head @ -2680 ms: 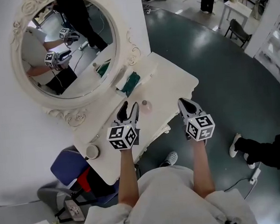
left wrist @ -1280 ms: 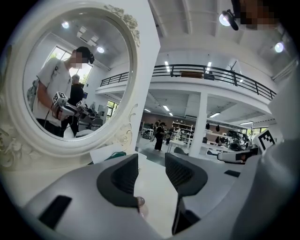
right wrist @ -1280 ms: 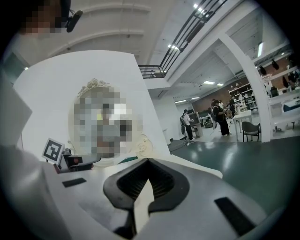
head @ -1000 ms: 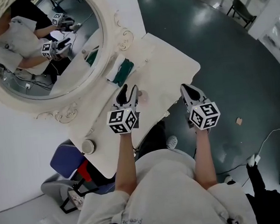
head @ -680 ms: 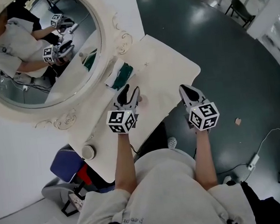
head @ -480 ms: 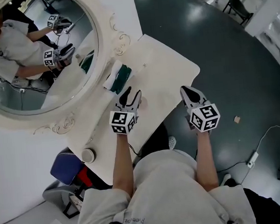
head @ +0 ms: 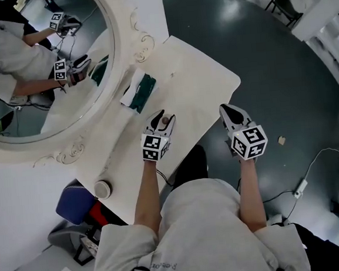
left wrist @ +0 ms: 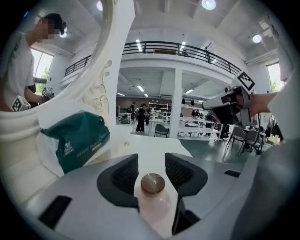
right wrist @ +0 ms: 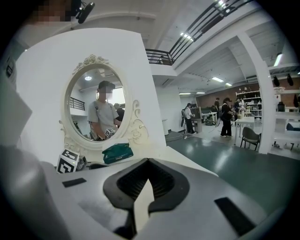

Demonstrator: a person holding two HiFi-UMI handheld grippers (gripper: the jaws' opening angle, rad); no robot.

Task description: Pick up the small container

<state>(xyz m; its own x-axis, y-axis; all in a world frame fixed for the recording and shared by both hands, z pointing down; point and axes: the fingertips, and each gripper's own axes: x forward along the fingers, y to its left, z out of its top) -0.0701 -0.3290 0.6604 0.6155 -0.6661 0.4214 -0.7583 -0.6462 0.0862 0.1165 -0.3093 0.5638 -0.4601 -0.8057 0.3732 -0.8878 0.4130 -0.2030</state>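
Observation:
The small container [left wrist: 153, 185] is a pale pink bottle with a bronze cap, standing upright on the white vanity table [head: 203, 82]. My left gripper [left wrist: 151, 161] is low over the table, open, with one jaw on each side of the bottle and the pads apart from it. In the head view the small container [head: 165, 121] shows as a pink spot between the left gripper [head: 163, 118] fingers. My right gripper [head: 225, 109] hangs to the right, past the table's front edge over the dark floor. The right gripper [right wrist: 148, 161] is shut and holds nothing.
A green tissue pack [head: 139, 91] lies on the table against the oval ornate mirror [head: 34, 73]. A small round jar [head: 102, 189] stands at the table's near left end. A blue stool [head: 72, 203] sits below it. A cable [head: 314, 166] runs across the floor.
My left gripper has come down and forward, so the pink bottle now stands between its jaws instead of ahead of them. The right gripper has hardly moved.

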